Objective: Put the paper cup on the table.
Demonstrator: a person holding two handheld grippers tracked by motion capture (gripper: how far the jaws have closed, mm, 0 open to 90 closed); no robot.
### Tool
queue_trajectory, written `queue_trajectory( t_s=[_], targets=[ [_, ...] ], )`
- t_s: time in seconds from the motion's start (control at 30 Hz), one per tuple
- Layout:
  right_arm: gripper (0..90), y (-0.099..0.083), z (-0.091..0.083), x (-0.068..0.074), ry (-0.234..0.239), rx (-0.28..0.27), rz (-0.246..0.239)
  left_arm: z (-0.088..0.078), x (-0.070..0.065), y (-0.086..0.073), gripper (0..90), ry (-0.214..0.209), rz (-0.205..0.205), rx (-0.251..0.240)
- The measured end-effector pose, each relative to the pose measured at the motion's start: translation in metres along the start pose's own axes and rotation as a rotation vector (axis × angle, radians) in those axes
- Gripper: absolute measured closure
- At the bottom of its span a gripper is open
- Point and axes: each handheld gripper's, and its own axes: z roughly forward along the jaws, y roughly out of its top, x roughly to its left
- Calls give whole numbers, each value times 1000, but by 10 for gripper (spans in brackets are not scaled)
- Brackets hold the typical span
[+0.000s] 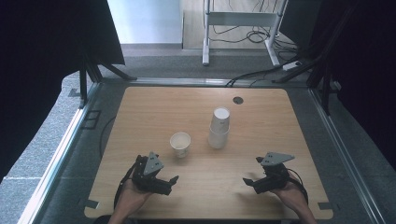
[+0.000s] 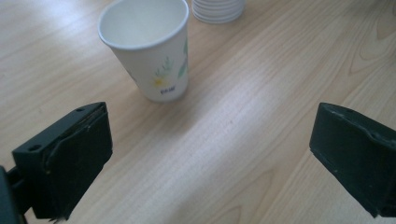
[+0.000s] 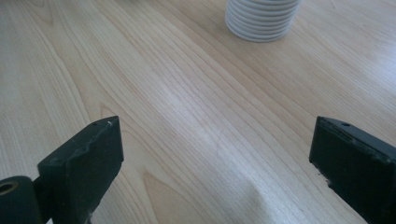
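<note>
Held both wide open and empty: left hand-held gripper (image 1: 172,180) near single paper cup (image 1: 180,143), right hand-held gripper (image 1: 248,182) facing cup stack (image 1: 219,127) on counter (image 1: 140,116).

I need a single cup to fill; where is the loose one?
In the high view the single cup stands upright mid-table, left of the cup stack, ahead of the left gripper.
</note>
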Motion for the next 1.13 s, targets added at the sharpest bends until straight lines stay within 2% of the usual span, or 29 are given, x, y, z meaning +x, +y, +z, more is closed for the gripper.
queue_trajectory(
  t_s=[0.13,0.5,0.6,0.67,0.73,0.87,1.03,1.13],
  targets=[
    [25,-5,0,-2,-8,6,15,4,0,-10,0,5,-14,2],
    [20,-18,9,-7,-28,68,31,21,1,-30,0,-6,-46,61],
    [19,-21,13,-7,-30,92,26,27,-1,-33,0,-12,-31,104],
    [17,-22,16,-8,-25,104,30,30,-3,-34,0,0,-8,128],
    [16,-24,19,-8,-24,116,29,32,-5,-34,0,-3,-2,137],
    [0,-28,25,-7,-18,147,23,39,-7,-36,0,-17,15,198],
    [0,-29,27,-8,-20,137,22,41,-4,-37,0,-57,-36,207],
    [0,-29,27,-7,-22,139,20,41,-2,-37,0,-50,-44,205]
  ],
)
